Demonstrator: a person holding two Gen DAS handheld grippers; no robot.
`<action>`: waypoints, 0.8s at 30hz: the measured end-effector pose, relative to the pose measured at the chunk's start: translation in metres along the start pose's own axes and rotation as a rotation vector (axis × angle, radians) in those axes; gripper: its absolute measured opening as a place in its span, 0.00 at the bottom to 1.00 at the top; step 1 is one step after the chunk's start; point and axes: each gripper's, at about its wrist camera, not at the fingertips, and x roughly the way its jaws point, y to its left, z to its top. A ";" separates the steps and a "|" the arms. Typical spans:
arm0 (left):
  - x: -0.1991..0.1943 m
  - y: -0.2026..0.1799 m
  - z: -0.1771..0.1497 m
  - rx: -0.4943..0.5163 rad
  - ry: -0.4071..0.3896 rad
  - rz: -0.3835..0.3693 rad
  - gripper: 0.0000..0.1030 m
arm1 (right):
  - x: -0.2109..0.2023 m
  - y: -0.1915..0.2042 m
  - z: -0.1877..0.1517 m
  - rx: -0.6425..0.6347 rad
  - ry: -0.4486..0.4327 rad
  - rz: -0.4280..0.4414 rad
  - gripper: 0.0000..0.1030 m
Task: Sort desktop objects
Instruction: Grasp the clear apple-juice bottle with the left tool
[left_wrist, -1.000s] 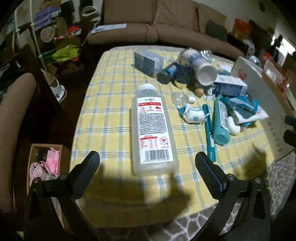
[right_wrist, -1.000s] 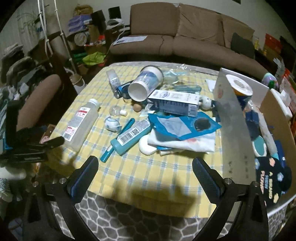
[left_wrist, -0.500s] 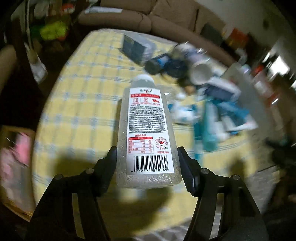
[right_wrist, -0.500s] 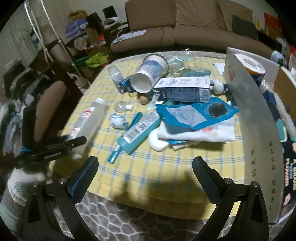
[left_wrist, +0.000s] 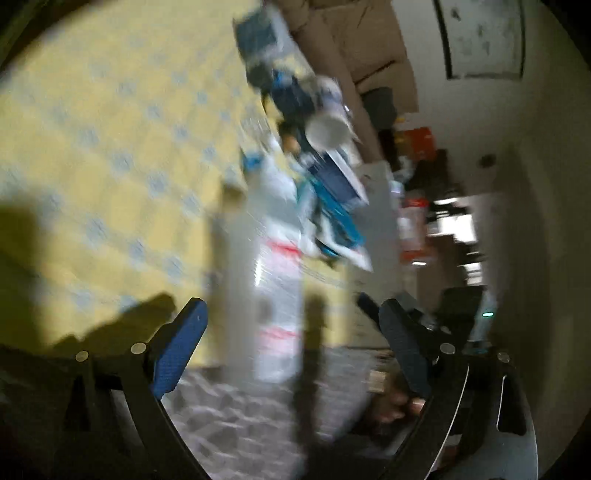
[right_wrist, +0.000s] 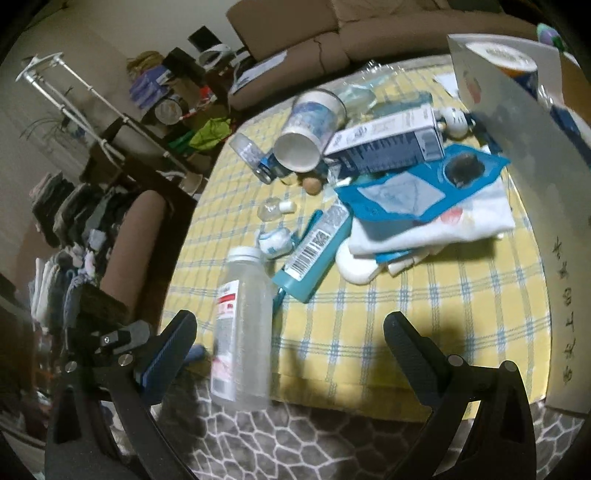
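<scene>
A clear plastic bottle (right_wrist: 242, 332) with a white cap and red-and-white label hangs over the table's front edge between the fingers of my right gripper (right_wrist: 291, 347), which is open and not touching it. The left wrist view is blurred: the same bottle (left_wrist: 277, 295) stands between the fingers of my left gripper (left_wrist: 291, 332). The fingers look apart from the bottle's sides. Part of the left gripper (right_wrist: 110, 343) shows at the bottle's base in the right wrist view. Whether it still holds the bottle is unclear.
A yellow checked tablecloth (right_wrist: 424, 314) covers the table. On it lie a teal tube (right_wrist: 317, 251), a paper cup (right_wrist: 310, 136), a blue-white box (right_wrist: 384, 144), a blue packet (right_wrist: 417, 188) and white cloth. A cardboard box flap (right_wrist: 524, 147) stands at right. Patterned rug (right_wrist: 295, 443) lies below.
The left gripper lifted the bottle off the cloth and swung it right toward the table's front edge. Its fingers stand wider than half a second ago. The right gripper moved in around the bottle.
</scene>
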 end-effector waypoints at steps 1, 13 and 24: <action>-0.005 -0.003 0.002 0.031 -0.021 0.037 0.90 | 0.003 0.001 -0.001 0.002 0.011 0.001 1.00; -0.014 0.014 0.007 0.024 -0.064 0.159 0.89 | 0.047 0.088 -0.052 -0.445 0.055 -0.237 0.86; -0.011 0.016 0.015 0.002 -0.071 0.175 0.90 | 0.088 0.112 -0.096 -0.722 0.062 -0.441 0.62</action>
